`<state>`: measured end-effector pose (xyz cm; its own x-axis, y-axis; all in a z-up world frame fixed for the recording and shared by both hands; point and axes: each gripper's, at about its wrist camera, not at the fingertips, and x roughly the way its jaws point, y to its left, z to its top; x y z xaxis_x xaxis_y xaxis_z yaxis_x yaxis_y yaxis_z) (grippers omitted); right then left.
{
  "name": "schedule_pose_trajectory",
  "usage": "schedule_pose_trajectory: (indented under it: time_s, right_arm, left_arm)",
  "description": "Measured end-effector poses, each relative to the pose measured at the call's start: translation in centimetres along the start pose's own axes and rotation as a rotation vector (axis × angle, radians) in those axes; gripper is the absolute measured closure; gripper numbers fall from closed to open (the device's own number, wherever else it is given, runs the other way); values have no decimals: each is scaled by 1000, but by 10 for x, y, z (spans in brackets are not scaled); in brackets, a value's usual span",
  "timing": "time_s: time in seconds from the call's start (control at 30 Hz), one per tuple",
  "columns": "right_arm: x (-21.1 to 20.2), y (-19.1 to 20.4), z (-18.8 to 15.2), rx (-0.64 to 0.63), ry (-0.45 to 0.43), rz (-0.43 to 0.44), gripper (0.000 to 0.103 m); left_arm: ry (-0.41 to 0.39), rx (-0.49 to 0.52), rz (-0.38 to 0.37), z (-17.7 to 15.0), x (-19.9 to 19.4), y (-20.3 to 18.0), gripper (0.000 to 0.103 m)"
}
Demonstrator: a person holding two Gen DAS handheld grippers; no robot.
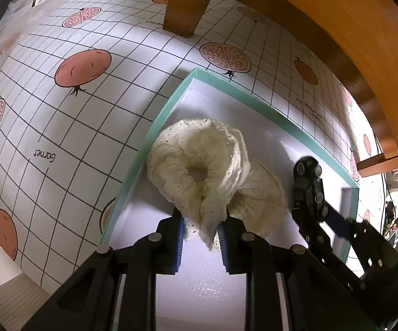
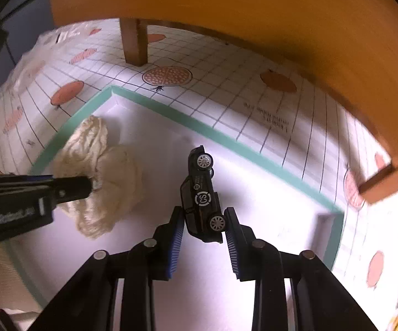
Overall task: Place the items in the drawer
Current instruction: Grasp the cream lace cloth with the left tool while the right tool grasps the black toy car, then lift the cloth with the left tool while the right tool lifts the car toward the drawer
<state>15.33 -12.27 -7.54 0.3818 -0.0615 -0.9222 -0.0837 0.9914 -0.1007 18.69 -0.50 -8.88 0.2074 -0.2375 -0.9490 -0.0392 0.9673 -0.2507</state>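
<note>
A shallow white drawer with a teal rim (image 1: 154, 135) lies on a patterned mat. My left gripper (image 1: 203, 220) is shut on a cream lace scrunchie (image 1: 196, 160), which hangs down into the drawer's far left corner. A second cream scrunchie (image 1: 262, 193) lies just behind it on the drawer floor. In the right wrist view, my right gripper (image 2: 204, 220) is shut on the rear of a black toy car (image 2: 201, 193), nose down over the drawer's white floor (image 2: 267, 193). The left gripper (image 2: 88, 186) reaches in from the left to the scrunchies (image 2: 94, 143). The car (image 1: 309, 182) also shows in the left wrist view.
A wooden furniture leg (image 1: 187, 2) stands on the mat beyond the drawer, and a wooden frame (image 1: 336, 27) curves overhead on the right. The gridded mat (image 1: 61, 110) with pomegranate prints spreads left. A clear plastic bag (image 1: 11, 22) lies at the far left.
</note>
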Motion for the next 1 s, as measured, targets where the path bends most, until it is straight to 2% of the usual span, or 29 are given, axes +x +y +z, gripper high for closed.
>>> schedule_pose_trajectory:
  time_s: [0.17, 0.43, 0.7, 0.87, 1.0]
  right_arm:
    - [-9, -4, -15, 91, 26, 50, 71]
    - [-18, -6, -30, 139, 51, 75, 71]
    - [-35, -10, -44, 186, 43, 87, 71]
    - [-53, -14, -50, 219, 15, 92, 71]
    - [-75, -22, -50, 249, -32, 98, 71]
  left_arm:
    - [-5, 27, 14, 0, 1, -6, 79]
    - [-6, 55, 20, 1, 2, -9, 79]
    - [-15, 82, 2, -5, -3, -14, 85]
    - [-55, 118, 4, -10, -19, -18, 86]
    - [-119, 132, -11, -12, -44, -19, 86]
